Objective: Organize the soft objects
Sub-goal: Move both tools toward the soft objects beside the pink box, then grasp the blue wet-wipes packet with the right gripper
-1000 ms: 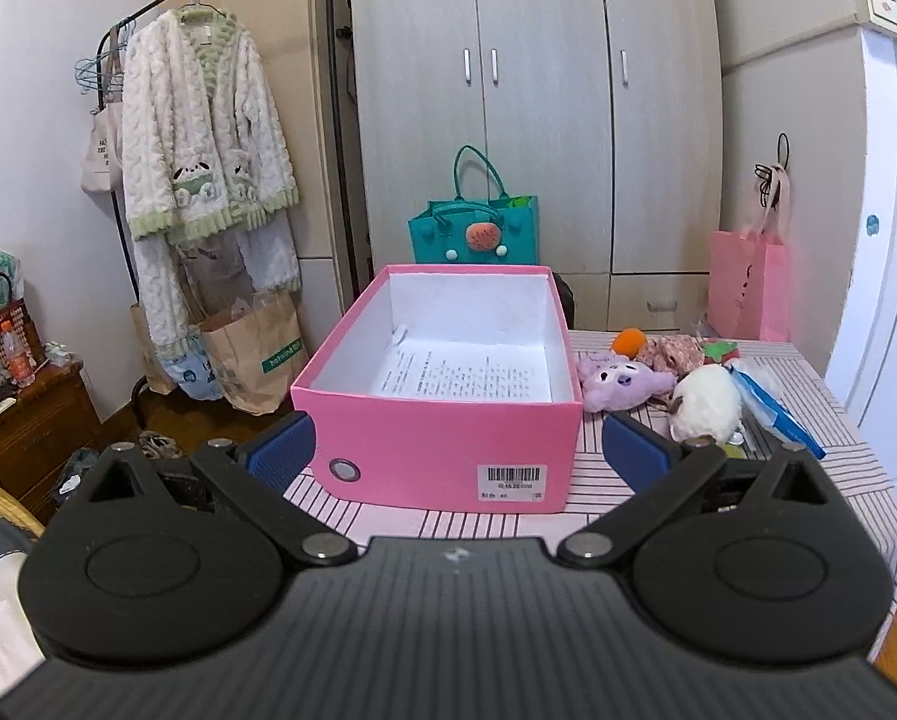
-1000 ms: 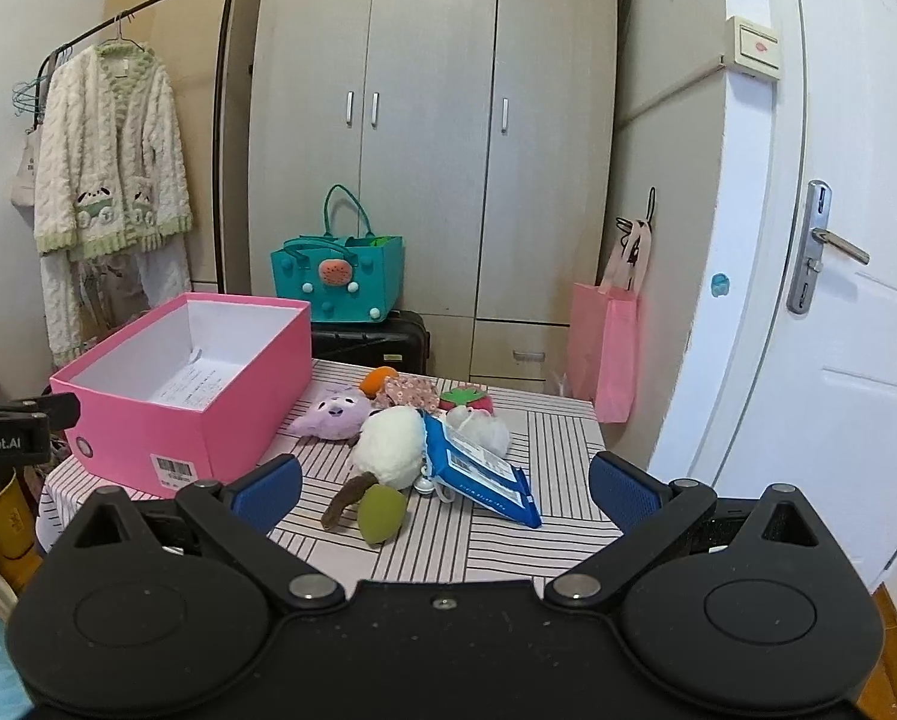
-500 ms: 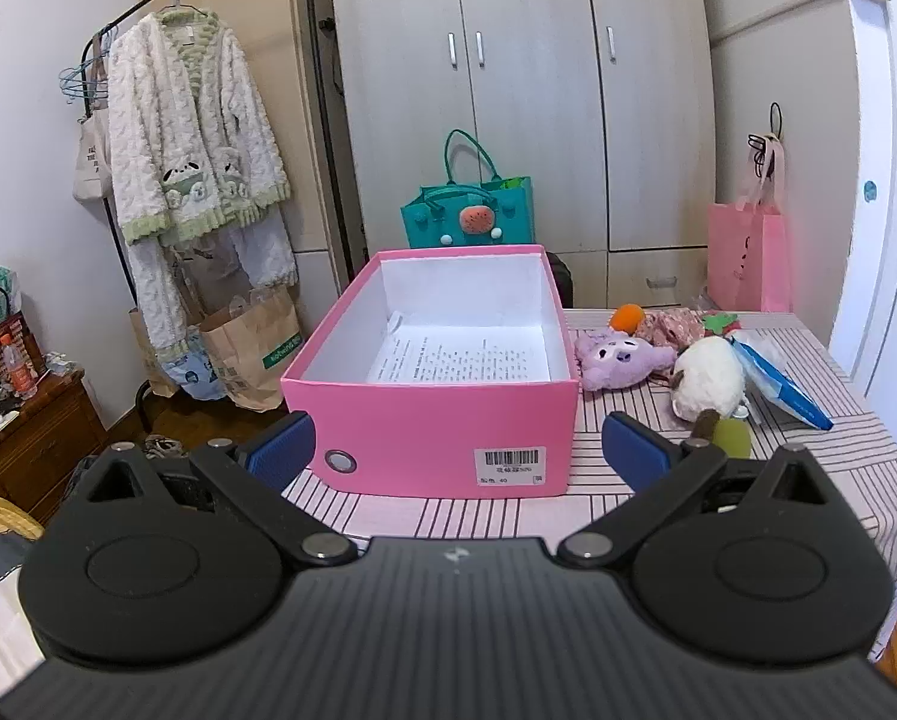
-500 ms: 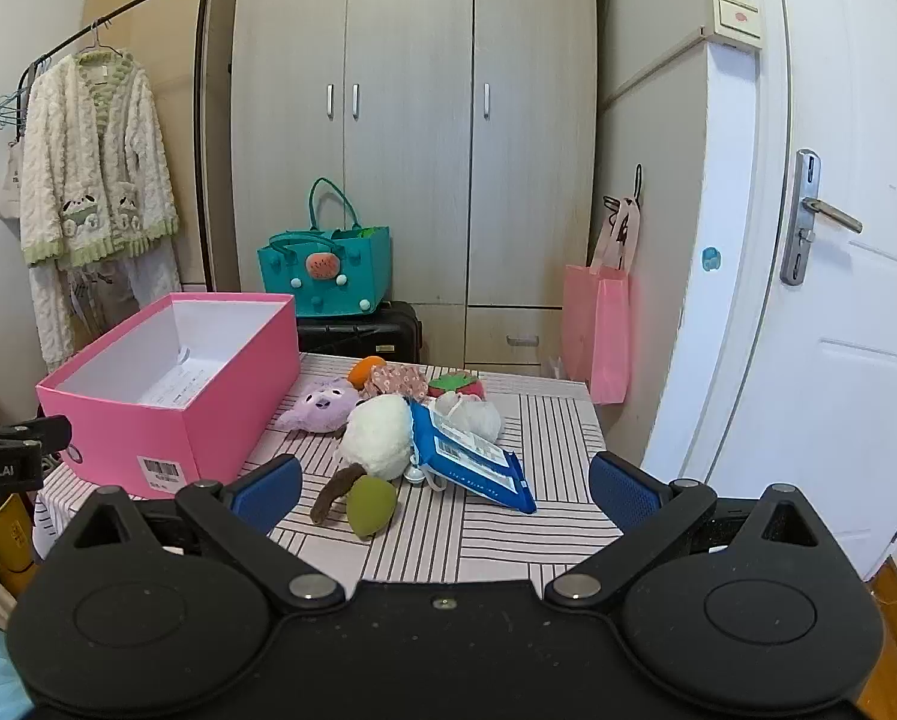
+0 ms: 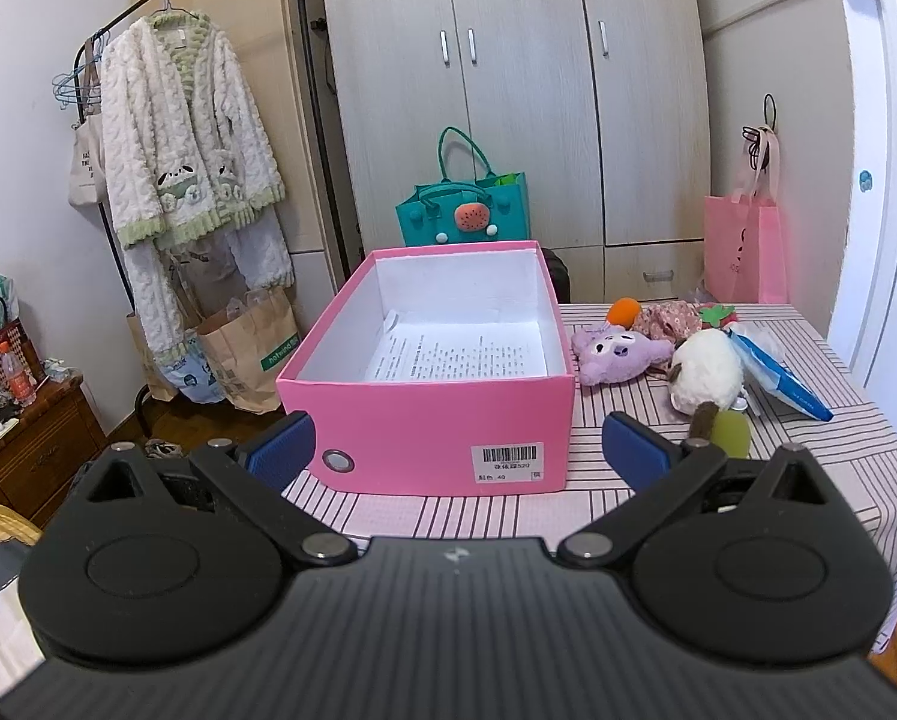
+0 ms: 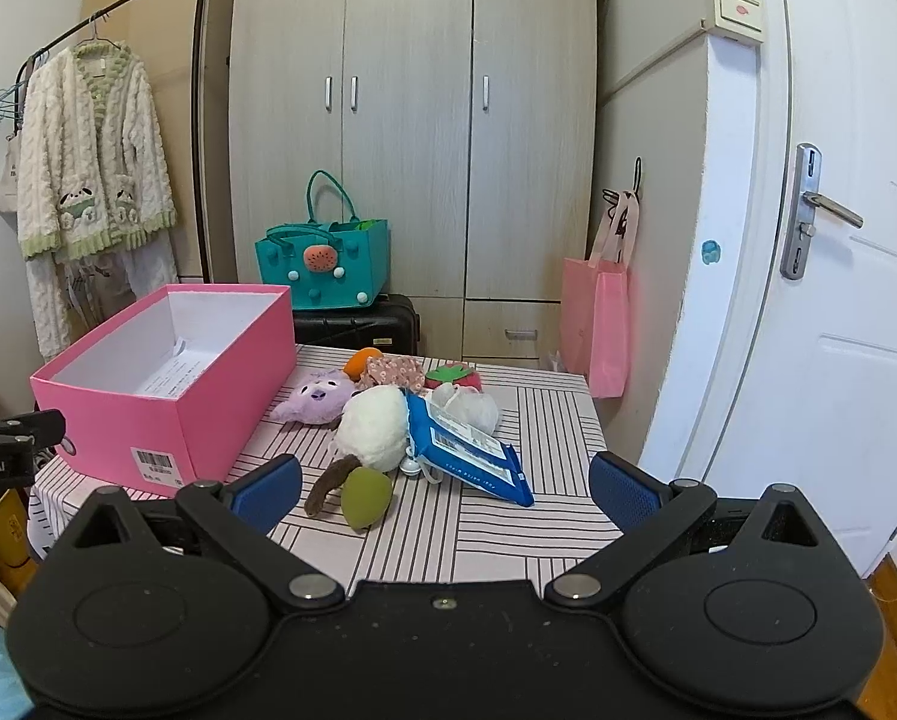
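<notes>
Nearest the lenses, both tools hung above the desk's front edge with nothing gripped. The left gripper (image 5: 457,441) had its jaws spread wide, framing the short end of the pink box (image 5: 430,438); the right gripper (image 6: 445,483) was likewise fully parted, empty, over the striped desk (image 6: 508,534).

Just beyond the right gripper lay the soft things in a loose heap — a green pod on a brown stem (image 6: 364,495) at the front, a white plush ball (image 6: 373,426) touching it behind, and a blue-and-white packet (image 6: 469,459) leaning against the ball's right side. Farther back sat a purple plush (image 6: 316,399), an orange ball (image 6: 361,360), a floral fabric piece (image 6: 391,372), a strawberry plush (image 6: 454,377) and a white mesh puff (image 6: 469,405).

The left view looked straight down into the box, open-topped, holding only a printed sheet (image 5: 460,351) — the right view showed that sheet at a slant. Only the right view took in the white door (image 6: 826,300) with its handle; only the left showed a wooden nightstand (image 5: 28,438). Behind stood a teal bag (image 6: 322,264) and grey wardrobe (image 6: 412,120).
</notes>
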A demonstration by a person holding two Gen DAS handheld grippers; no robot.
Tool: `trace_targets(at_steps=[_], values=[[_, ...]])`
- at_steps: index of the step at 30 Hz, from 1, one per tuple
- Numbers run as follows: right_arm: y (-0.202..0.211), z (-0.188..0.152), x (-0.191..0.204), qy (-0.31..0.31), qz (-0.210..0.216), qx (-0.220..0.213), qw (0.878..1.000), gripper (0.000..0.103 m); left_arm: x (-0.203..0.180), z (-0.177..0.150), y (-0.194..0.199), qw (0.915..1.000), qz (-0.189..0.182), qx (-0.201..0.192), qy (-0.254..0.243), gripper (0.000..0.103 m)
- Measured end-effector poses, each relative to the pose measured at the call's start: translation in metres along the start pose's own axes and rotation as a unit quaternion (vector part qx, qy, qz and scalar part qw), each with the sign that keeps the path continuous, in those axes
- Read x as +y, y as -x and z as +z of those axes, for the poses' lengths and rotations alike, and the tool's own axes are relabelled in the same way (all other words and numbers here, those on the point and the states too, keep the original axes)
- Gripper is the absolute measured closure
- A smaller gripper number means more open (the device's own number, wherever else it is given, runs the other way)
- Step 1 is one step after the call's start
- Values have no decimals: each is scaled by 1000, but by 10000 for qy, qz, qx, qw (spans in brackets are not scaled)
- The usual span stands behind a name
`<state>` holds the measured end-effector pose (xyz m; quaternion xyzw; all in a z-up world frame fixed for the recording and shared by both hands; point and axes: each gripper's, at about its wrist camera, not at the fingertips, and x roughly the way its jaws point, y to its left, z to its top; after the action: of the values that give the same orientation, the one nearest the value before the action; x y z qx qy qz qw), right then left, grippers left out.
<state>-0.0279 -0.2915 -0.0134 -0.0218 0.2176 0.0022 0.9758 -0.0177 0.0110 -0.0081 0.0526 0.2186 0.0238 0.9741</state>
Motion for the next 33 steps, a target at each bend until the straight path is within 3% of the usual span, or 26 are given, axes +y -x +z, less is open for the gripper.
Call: trace_targets(at_steps=[12,23,33], values=[[-5,-1,-3,-7,-13,70,10000,0,-2,0,-2,10000,21,11,-29,0],[-17,8,-18,-318,459,127,9984,0,-8,9,-17,9999,-47,95,-99,0],[-46,13,-51,-382,846,-327,9951,0,-34,39,-45,9987,-391,-54,-325,0]])
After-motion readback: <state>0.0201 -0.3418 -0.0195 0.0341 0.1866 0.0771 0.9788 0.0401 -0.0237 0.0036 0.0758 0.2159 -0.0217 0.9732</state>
